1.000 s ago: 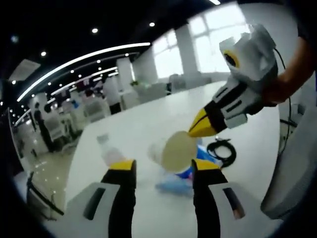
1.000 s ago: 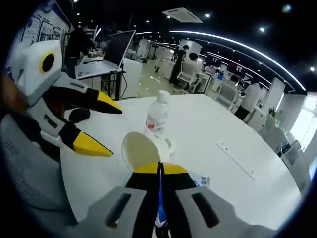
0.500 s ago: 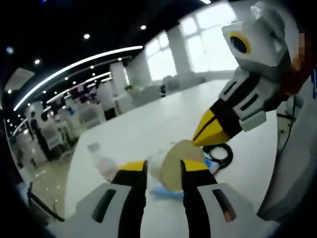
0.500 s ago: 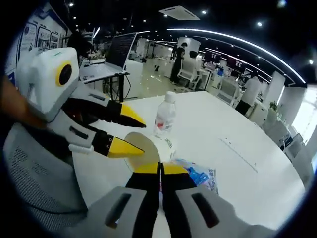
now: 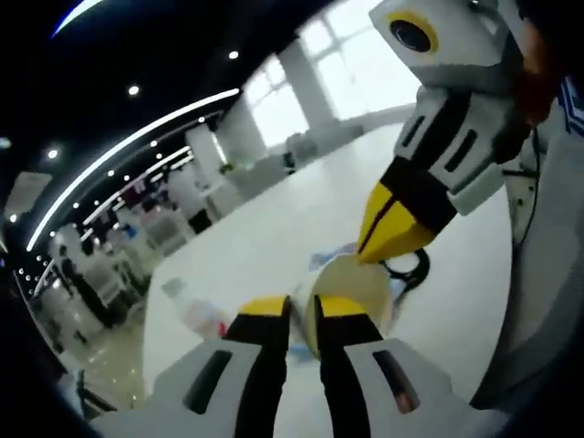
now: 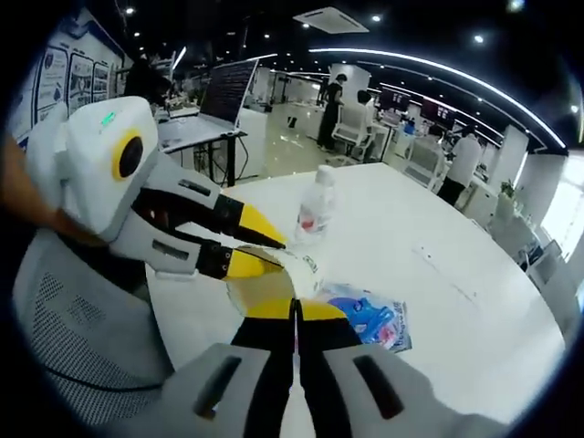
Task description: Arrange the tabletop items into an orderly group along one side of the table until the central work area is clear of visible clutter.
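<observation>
Paper cup (image 6: 274,278) lay on its side on desk (image 6: 438,301), mouth toward both grippers. Right gripper (image 6: 294,310) pinched shut on its rim; left gripper (image 5: 301,308) nearly closed on the opposite rim, bottle (image 6: 315,212) beyond.

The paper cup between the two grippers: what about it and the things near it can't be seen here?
- Paper cup: right gripper view, base hidden behind the right gripper and left gripper; the grip is unclear.
- Blue packet: print too small to read.
- Bottle: left gripper view, blurred.
- Black cable: left gripper view, partly hidden by the right gripper.
</observation>
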Demonstrator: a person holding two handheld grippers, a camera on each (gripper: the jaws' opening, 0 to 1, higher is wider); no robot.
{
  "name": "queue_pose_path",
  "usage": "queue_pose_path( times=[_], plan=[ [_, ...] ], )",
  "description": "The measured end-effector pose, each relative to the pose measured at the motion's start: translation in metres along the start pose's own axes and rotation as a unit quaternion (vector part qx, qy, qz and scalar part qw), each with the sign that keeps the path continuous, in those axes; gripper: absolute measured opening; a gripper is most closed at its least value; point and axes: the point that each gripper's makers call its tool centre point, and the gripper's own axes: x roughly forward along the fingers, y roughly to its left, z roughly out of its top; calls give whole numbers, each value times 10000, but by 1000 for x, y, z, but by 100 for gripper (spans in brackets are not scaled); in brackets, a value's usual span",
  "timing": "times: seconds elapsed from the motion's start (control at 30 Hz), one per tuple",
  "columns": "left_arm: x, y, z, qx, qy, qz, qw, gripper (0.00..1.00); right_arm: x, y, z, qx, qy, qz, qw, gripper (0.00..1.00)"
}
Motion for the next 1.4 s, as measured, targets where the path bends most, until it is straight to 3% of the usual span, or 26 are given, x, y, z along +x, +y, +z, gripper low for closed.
queue_pose_path(
  times=[0.27, 0.43, 0.57, 0.83, 1.13, 1.4],
  plan=[
    [0, -3, -3, 109, 189, -62, 9997, 1, -2, 7, -5, -338, -25, -3, 9994, 0],
    [0, -5, -7, -75, 353, -119, 9993, 0, -4, 11, 0, -442, -279, 0, 9986, 2],
    [1, -4, -9, -229, 491, -134, 9984, 0, -8, 10, 8, -415, -588, -109, 9973, 13],
    [1, -5, -8, -556, 671, -160, 9961, 0, -3, 4, 9, -424, -660, -406, 9961, 18],
    [-2, -10, -5, -982, 756, -206, 9921, 0, 5, -3, 0, 73, -563, -562, 9968, 14],
    [-5, -10, -5, -1710, 800, -119, 9819, 0, 7, -3, -2, 207, -514, -634, 9964, 4]
  ],
)
